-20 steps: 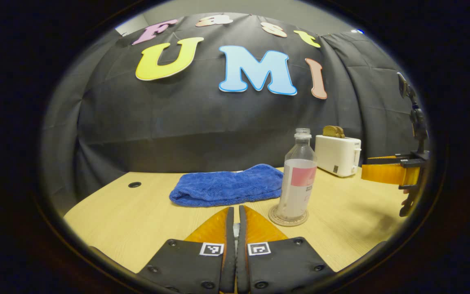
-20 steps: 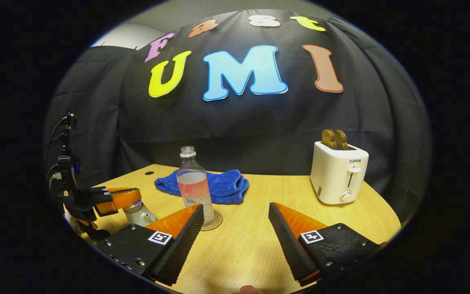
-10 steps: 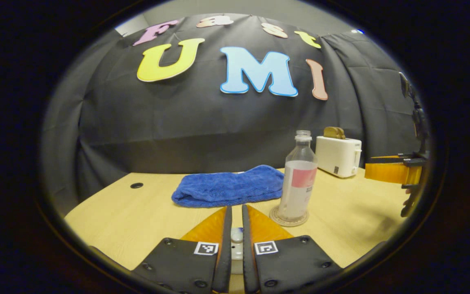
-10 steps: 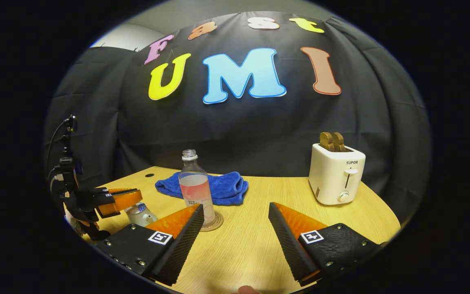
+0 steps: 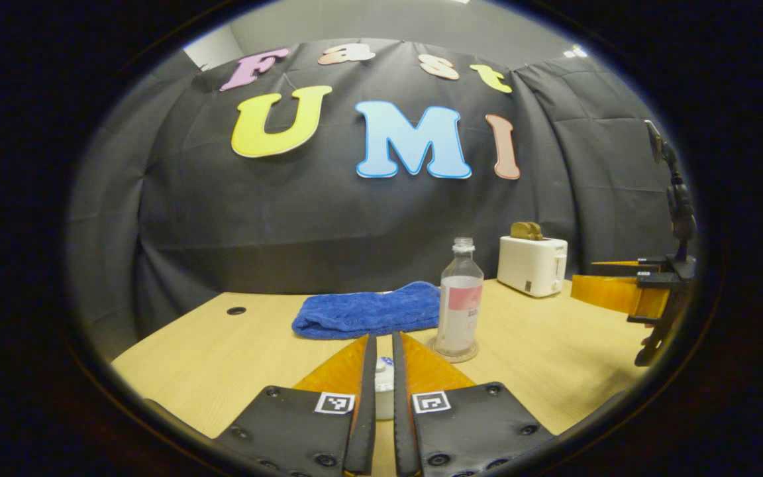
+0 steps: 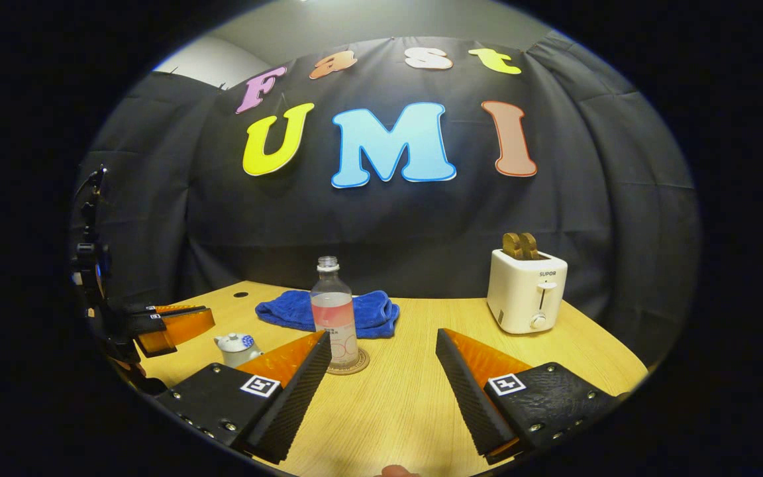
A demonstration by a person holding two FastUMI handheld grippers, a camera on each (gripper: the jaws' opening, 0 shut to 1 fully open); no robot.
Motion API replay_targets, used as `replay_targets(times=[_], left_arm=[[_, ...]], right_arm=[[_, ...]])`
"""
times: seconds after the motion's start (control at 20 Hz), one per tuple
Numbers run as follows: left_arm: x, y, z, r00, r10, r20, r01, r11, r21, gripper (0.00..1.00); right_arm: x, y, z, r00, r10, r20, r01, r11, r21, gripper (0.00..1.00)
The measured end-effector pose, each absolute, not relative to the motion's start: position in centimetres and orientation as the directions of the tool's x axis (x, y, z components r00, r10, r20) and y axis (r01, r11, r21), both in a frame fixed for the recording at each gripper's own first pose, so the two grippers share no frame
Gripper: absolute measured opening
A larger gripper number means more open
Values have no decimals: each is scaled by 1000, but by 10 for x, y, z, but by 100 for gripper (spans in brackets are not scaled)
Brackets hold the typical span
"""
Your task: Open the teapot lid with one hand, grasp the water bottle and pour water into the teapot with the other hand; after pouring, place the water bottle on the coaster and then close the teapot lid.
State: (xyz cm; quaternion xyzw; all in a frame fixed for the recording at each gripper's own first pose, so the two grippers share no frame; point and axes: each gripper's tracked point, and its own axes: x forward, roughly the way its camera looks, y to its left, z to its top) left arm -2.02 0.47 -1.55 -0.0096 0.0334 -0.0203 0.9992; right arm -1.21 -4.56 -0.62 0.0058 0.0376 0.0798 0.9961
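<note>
The water bottle (image 6: 334, 311) stands on the coaster (image 6: 348, 363) and the teapot (image 6: 236, 347) sits with its lid on, so the nearly closed left gripper (image 5: 381, 351), holding nothing, and the wide-open, empty right gripper (image 6: 381, 351) only need to back away gently without bumping them.

1. The left gripper view looks low across the table (image 5: 222, 358) toward the booth wall, with the water bottle (image 5: 459, 301) near, right of centre.
2. The right gripper view faces the same wall from farther right, the water bottle (image 6: 334, 315) left of centre.
3. Both views share the blue towel (image 6: 328, 313) behind the bottle and the toaster (image 6: 526, 295) to its right.
</note>
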Motion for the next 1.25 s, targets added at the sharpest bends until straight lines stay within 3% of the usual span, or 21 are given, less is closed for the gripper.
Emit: replay_targets(times=[0.55,0.85,1.25], left_arm=[[-97,-16,-24,999,-37,-1,37,998,-54,18],[-101,-23,-51,999,-45,-29,42,994,-103,19],[-105,-21,-53,1000,0,2,1,998,-60,17]], right_arm=[[-79,-9,-42,996,87,-25,-86,996,9,98],[-91,0,-43,997,70,15,-70,998,-4,98],[-88,7,-63,997,78,-21,-78,996,35,99]])
